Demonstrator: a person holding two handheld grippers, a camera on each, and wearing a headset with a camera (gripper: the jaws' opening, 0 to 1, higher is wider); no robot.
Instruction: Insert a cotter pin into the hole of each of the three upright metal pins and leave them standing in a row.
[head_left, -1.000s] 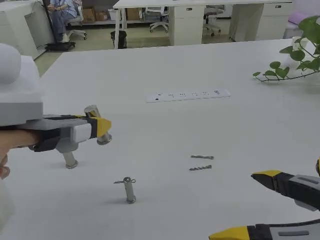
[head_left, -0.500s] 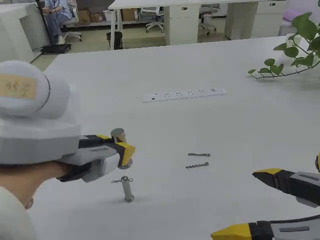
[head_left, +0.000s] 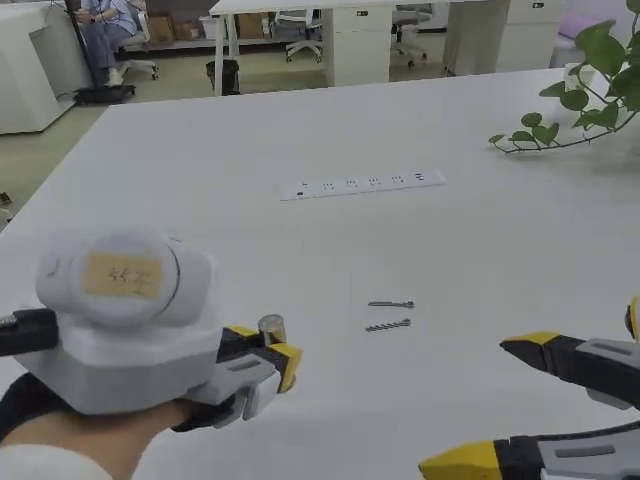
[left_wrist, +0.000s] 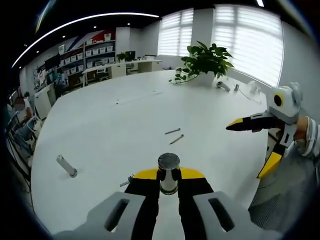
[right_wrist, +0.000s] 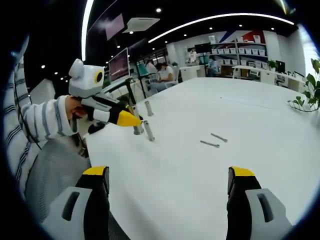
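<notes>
On the person's side of the white power strip (head_left: 362, 183), down and to its left over the white table (head_left: 480, 240), the left gripper (head_left: 268, 345) is clamped on the shaft of an upright metal pin (left_wrist: 168, 165). Whether the pin's foot touches the table cannot be told. Two other metal pins (right_wrist: 148, 108) (right_wrist: 149, 131) stand upright on the table just beside that gripper, also on the strip's near left. Two loose cotter pins (head_left: 390, 304) lie side by side on the near side of the strip, between the grippers. Below and to the right of the strip, the right gripper (head_left: 482, 405) hovers with its jaws wide apart, holding nothing.

With only two cotter pins loose, one pin is probably already fitted. A thin wire (left_wrist: 127, 181) beside the left jaws may be that one, but it is too small to be sure. By that reading, two insertions are left, and the three pins are not yet lined up in a row.
</notes>
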